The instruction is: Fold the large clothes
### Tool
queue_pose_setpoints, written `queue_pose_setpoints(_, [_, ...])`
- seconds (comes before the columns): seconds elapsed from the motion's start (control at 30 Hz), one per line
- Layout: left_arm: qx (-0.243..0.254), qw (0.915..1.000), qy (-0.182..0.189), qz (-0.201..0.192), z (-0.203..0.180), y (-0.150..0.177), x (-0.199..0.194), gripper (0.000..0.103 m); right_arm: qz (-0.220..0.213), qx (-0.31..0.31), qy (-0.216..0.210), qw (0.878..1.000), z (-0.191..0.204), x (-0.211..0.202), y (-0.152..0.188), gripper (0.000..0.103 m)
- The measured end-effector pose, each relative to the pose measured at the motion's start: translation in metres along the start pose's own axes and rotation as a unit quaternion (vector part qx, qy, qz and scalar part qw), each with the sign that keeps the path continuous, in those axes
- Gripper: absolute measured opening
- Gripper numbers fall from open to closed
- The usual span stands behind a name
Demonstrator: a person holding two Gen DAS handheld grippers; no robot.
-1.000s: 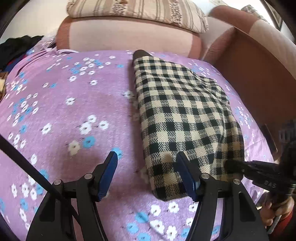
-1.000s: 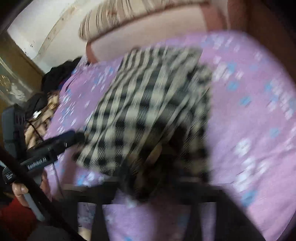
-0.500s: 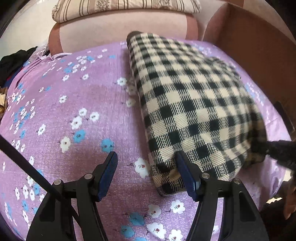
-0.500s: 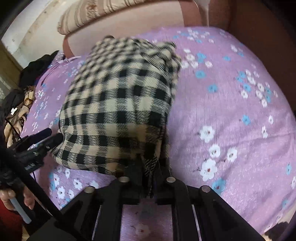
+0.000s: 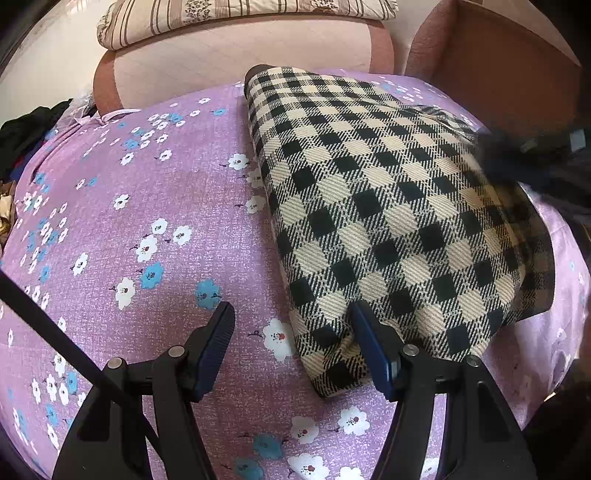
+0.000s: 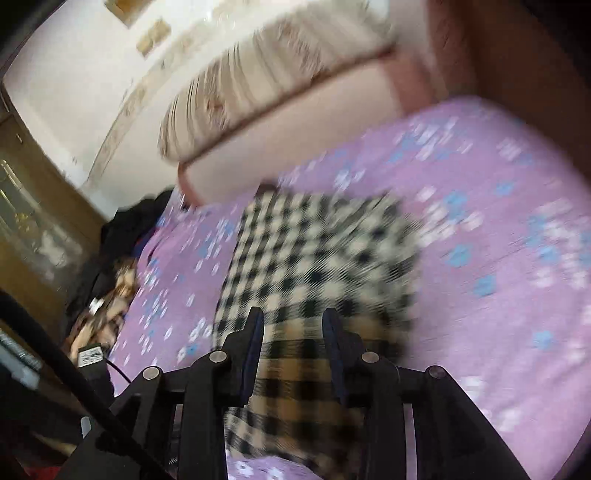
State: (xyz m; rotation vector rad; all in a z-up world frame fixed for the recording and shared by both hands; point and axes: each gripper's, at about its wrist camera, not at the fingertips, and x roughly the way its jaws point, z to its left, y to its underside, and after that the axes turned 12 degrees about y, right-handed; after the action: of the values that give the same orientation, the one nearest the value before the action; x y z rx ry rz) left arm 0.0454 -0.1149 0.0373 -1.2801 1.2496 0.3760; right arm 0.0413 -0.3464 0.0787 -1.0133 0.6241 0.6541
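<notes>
A black and cream checked garment (image 5: 373,214) lies folded in a long strip on the purple flowered bed sheet (image 5: 147,221). My left gripper (image 5: 295,350) is open, low over the sheet, with its right finger (image 5: 369,347) against the garment's near corner. In the blurred right wrist view the garment (image 6: 314,258) lies below and ahead of my right gripper (image 6: 293,343), whose jaws stand apart with checked cloth showing between them. The right gripper also shows as a dark blur in the left wrist view (image 5: 532,155), above the garment's far right edge.
A pink headboard (image 5: 240,55) with a striped pillow (image 5: 236,11) on it stands at the far end. A brown side board (image 5: 498,66) runs along the right. Dark clothes (image 5: 26,129) are heaped off the bed's left side.
The right gripper has opened off the garment's corner and lifted up and back. The left gripper moved closer to the garment, still open.
</notes>
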Motion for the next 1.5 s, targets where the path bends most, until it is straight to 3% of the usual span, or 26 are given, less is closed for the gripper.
queue_pose_setpoints(0.03, [0.0,1.0,0.004,-0.002,0.001,0.001,-0.001,0.065,0.022,0.002,0.0,1.0,0.001,0.012,0.002,0.035])
queue_pose_setpoints(0.1, [0.0,0.9999,0.013,-0.004,0.001,0.004,-0.004,0.065,0.054,0.005,0.056,0.997,-0.005,0.031,0.006,0.02])
queue_pose_setpoints(0.2, [-0.011,0.9994,0.032,-0.012,0.007,0.009,-0.017,0.065,0.038,0.006,0.113,0.993,-0.018,0.021,0.006,0.016])
queue_pose_setpoints(0.23, [-0.014,0.9992,0.036,-0.015,0.01,0.009,-0.021,0.064,0.027,0.003,0.136,0.99,-0.021,0.015,0.006,0.02])
queue_pose_setpoints(0.3, [-0.022,0.9981,0.049,-0.031,0.016,0.009,-0.033,0.064,0.004,-0.004,0.193,0.981,-0.029,0.004,0.007,0.049])
queue_pose_setpoints(0.37, [-0.039,0.9958,0.063,-0.053,0.026,0.003,-0.043,0.064,-0.011,0.014,0.164,0.986,-0.044,-0.005,0.002,0.053])
queue_pose_setpoints(0.47, [-0.078,0.9914,0.09,-0.055,0.044,-0.016,-0.041,0.068,-0.02,0.059,0.081,0.995,-0.061,-0.008,-0.001,0.079])
queue_pose_setpoints(0.57, [-0.112,0.9836,0.131,-0.052,0.059,-0.039,-0.028,0.077,0.001,0.066,0.061,0.996,-0.063,0.012,-0.004,0.08])
queue_pose_setpoints(0.77, [-0.134,0.9736,0.183,-0.02,0.063,-0.068,0.011,0.081,0.043,0.071,0.067,0.994,-0.057,0.064,-0.022,0.085])
queue_pose_setpoints(0.83, [-0.13,0.9732,0.189,-0.017,0.059,-0.073,0.02,0.087,0.049,0.08,0.055,0.994,-0.063,0.068,-0.024,0.087])
queue_pose_setpoints(1.0, [-0.147,0.965,0.217,0.007,0.051,-0.083,0.05,0.091,0.061,0.112,0.0,0.992,-0.083,0.084,-0.025,0.093])
queue_pose_setpoints(1.1, [-0.156,0.9595,0.233,0.024,0.046,-0.084,0.061,0.091,0.057,0.108,-0.014,0.992,-0.079,0.088,-0.027,0.093])
queue_pose_setpoints(1.13, [-0.146,0.9621,0.229,0.028,0.042,-0.084,0.063,0.085,0.058,0.106,-0.018,0.993,-0.077,0.09,-0.029,0.091])
queue_pose_setpoints(1.17, [-0.136,0.9651,0.222,0.028,0.039,-0.085,0.062,0.068,0.06,0.104,-0.023,0.993,-0.074,0.092,-0.03,0.079])
queue_pose_setpoints(1.2, [-0.127,0.9684,0.213,0.028,0.037,-0.085,0.06,0.061,0.068,0.104,-0.034,0.992,-0.069,0.096,-0.032,0.061])
queue_pose_setpoints(1.27, [-0.111,0.9721,0.206,0.022,0.035,-0.089,0.05,0.037,0.072,0.106,-0.051,0.99,-0.058,0.101,-0.036,0.049])
queue_pose_setpoints(1.33, [-0.103,0.974,0.201,0.017,0.036,-0.093,0.039,0.032,0.064,0.084,-0.05,0.993,-0.038,0.099,-0.04,0.045])
queue_pose_setpoints(1.5, [-0.106,0.9784,0.177,-0.01,0.061,-0.104,0.01,0.031,0.042,0.053,-0.073,0.995,0.007,0.094,-0.053,0.04])
